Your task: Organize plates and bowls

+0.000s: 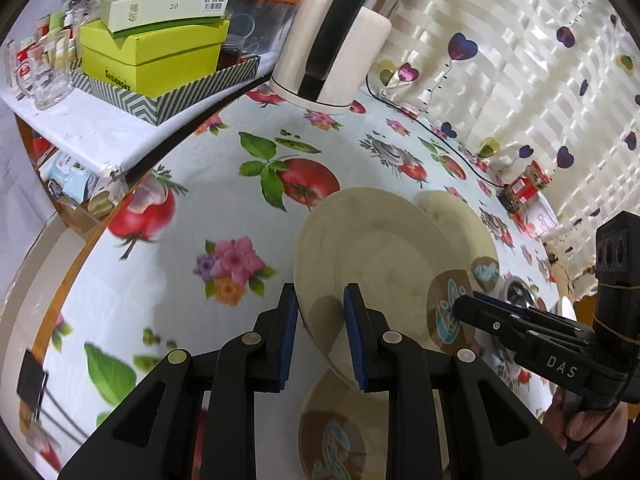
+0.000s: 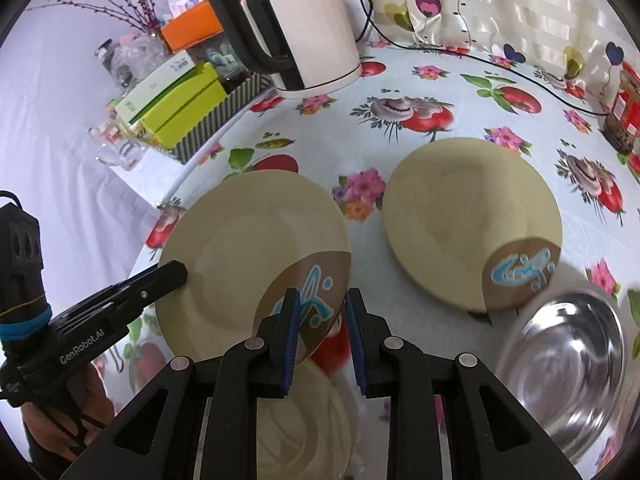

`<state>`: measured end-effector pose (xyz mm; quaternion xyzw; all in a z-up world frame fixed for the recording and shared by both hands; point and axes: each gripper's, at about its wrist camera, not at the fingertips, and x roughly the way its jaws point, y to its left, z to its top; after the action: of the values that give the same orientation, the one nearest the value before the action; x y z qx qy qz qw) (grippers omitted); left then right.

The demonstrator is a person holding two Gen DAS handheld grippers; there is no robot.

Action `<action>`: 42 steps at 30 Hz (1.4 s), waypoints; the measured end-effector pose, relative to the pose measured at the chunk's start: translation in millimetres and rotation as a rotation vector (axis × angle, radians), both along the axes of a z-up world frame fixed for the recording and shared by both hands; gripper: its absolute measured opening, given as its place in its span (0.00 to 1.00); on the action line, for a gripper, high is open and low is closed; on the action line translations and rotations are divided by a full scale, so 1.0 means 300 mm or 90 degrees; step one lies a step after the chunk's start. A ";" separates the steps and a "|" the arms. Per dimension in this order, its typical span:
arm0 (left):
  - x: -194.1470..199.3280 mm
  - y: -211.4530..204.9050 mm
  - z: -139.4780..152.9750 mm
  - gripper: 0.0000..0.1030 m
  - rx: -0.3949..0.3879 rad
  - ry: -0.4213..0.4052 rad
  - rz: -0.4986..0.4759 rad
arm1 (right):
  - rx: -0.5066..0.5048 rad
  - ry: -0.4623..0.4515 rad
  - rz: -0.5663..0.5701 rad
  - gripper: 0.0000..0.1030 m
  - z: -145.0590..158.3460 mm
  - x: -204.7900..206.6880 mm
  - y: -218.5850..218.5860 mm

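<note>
The left tool (image 1: 320, 336) clamps the rim of a raised, tilted plate (image 1: 372, 256); the right tool (image 2: 320, 340) straddles its far rim, contact unclear. A lower plate (image 2: 304, 420) is mostly hidden beneath. Another plate (image 2: 460, 216) and a steel bowl (image 2: 568, 364) sit on the bench (image 1: 200, 208).

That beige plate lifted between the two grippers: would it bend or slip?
The plate looks rigid, probably ceramic, so it shouldn't flex. Its glossy surface may slip, since the left gripper and right gripper pinch only its rim. It is likely breakable if dropped.
</note>
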<state>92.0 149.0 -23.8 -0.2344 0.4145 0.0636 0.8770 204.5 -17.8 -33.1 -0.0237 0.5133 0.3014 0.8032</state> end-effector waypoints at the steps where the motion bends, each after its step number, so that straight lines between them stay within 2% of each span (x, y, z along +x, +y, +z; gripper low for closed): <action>1: -0.009 -0.008 0.002 0.24 0.001 0.001 -0.001 | 0.000 0.000 0.000 0.22 0.002 -0.012 -0.007; 20: -0.192 -0.132 -0.026 0.24 0.007 0.027 -0.015 | -0.005 0.017 -0.006 0.22 -0.022 -0.230 -0.121; 42: -0.235 -0.161 -0.081 0.24 0.013 0.051 -0.020 | -0.035 0.040 0.003 0.22 -0.072 -0.270 -0.129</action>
<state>21.6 100.7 -47.9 -0.2161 0.4521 0.0631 0.8631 123.5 -56.6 -54.6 -0.0372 0.5460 0.2896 0.7853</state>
